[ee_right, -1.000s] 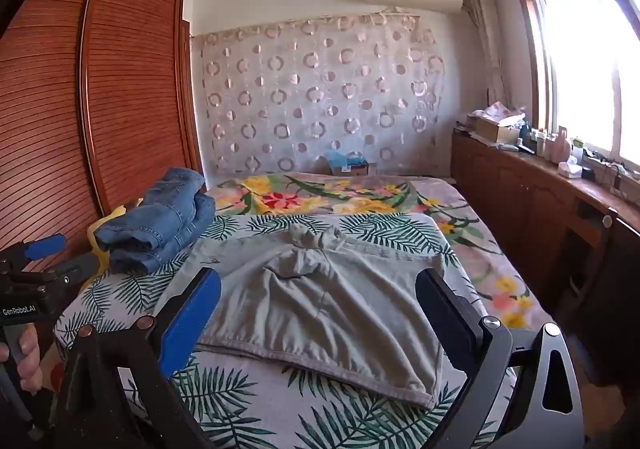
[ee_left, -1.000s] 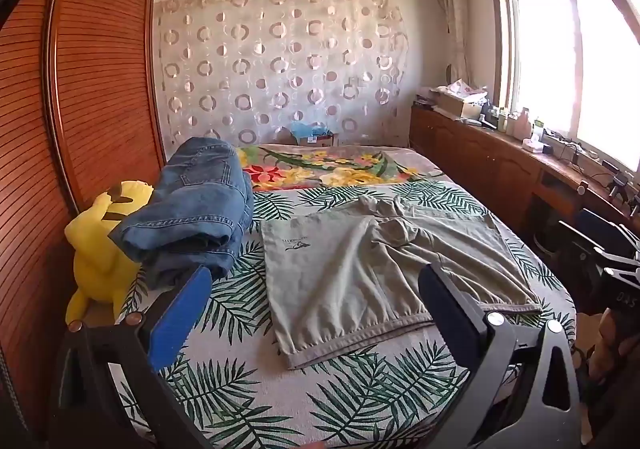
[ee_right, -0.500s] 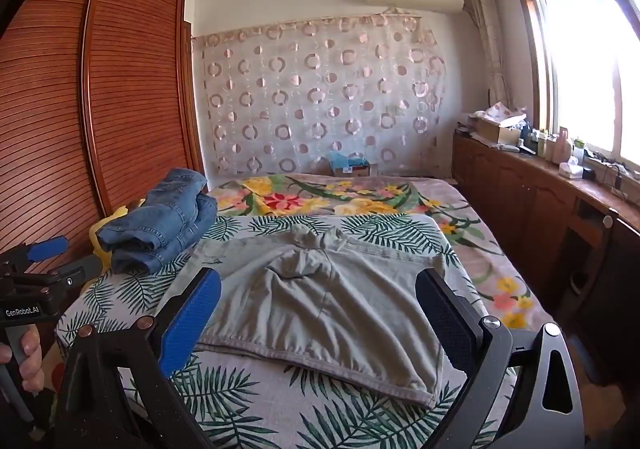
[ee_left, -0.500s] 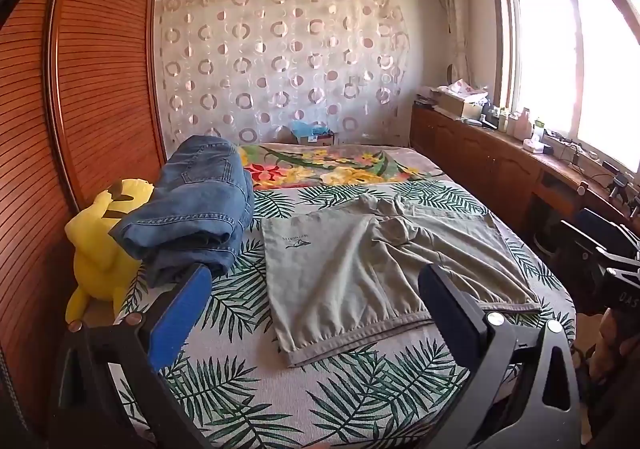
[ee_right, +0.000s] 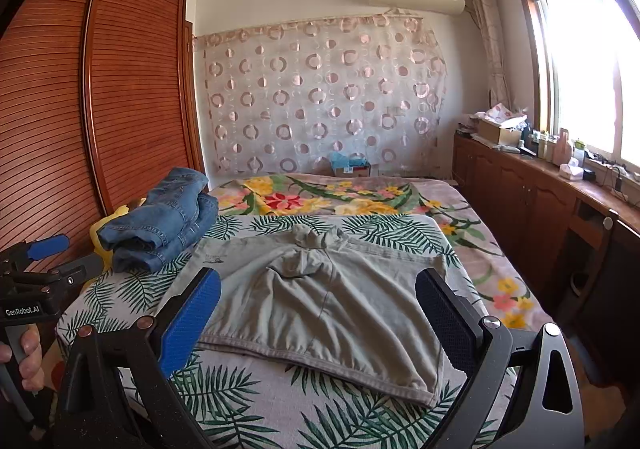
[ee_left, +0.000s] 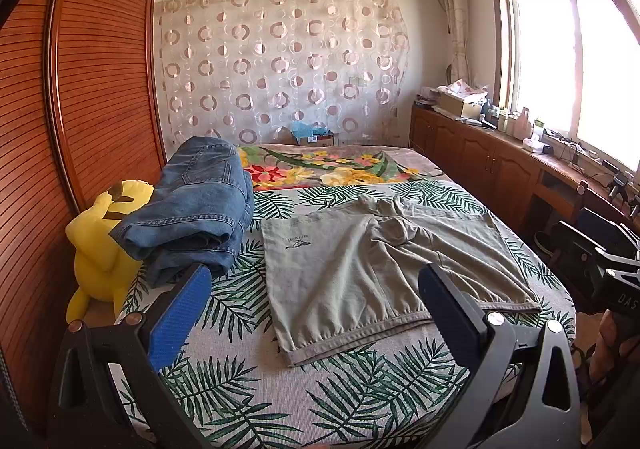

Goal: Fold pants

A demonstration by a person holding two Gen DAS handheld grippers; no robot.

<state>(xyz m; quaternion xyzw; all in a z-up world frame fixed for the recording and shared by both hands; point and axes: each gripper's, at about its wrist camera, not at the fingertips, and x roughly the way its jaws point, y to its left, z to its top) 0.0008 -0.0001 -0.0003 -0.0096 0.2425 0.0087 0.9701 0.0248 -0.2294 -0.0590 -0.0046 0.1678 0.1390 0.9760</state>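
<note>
The gray pants (ee_left: 384, 269) lay spread flat on the bed (ee_left: 256, 377), next to a pile of blue jeans (ee_left: 192, 213). The left gripper (ee_left: 316, 313) and the right gripper (ee_right: 318, 313) were both wide open, holding nothing, near the bed's front edge.

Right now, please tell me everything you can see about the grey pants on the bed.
The grey pants are soft, khaki-grey cloth, lying flat and wrinkled on the leaf-print bedspread. They look already folded once, with a hemmed edge nearest the cameras and bunched fabric at the far middle. A small dark logo sits near the far left corner. The folded jeans lie beside them, to the left. Neither gripper touches them.
</note>
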